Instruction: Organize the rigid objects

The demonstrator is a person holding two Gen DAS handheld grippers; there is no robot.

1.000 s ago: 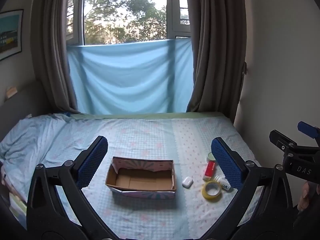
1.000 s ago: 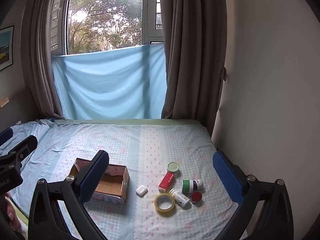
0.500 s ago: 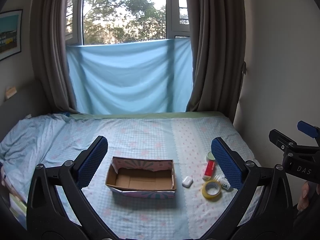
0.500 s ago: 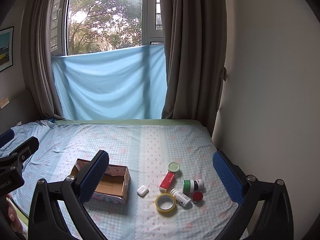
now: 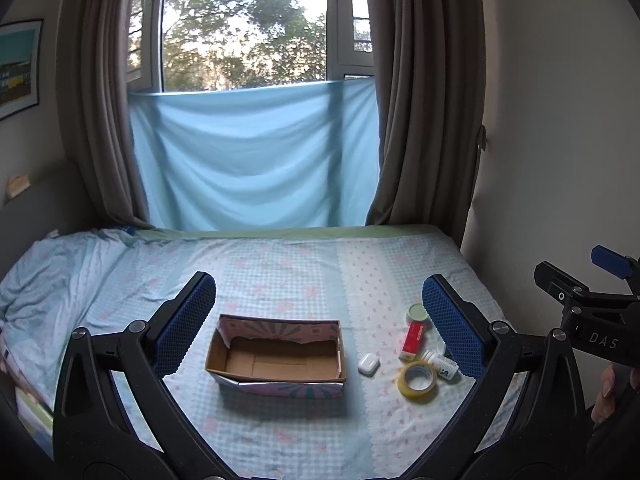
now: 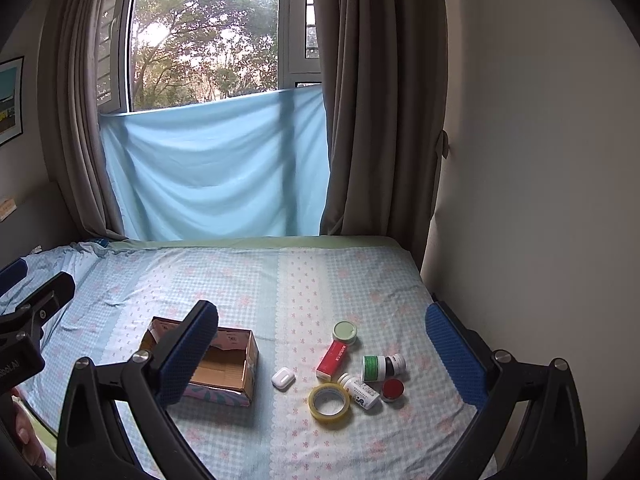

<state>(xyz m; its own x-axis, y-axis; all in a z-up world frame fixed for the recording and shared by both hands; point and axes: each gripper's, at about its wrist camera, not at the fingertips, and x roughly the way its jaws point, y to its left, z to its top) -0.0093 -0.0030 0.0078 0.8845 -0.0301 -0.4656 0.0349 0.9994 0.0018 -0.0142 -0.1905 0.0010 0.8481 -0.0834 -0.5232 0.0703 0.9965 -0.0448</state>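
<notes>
on the checked bedsheet (image 6: 248, 280), toward the near edge: an open cardboard box (image 5: 276, 356), hollow side up, nothing visible inside. just right of it, a small white earbud case (image 6: 283, 378), lying alone, apart from the box wall. right again, a loose cluster: yellow tape roll (image 6: 329, 400) flat on the sheet, nearest of all; white pill bottle (image 6: 359, 390) on its side, touching or nearly touching the roll; red carton (image 6: 331, 360) lying flat behind those two; pale green round lid or jar (image 6: 345, 332) just beyond the carton's far end; green-labelled bottle (image 6: 382, 366) on its side to the carton's right; small red cap (image 6: 392, 389) just in front of that bottle.

above the near edge, well short of every item: left gripper (image 5: 316, 326), blue pads spread wide, box framed between them, nothing held. right gripper (image 6: 320, 354), likewise spread wide and empty, with the box behind its left pad and the cluster between the pads.

further out: blue cloth (image 5: 256, 160) across the lower window, brown curtains (image 6: 380, 100) either side, plain wall (image 6: 540, 160) at right.
</notes>
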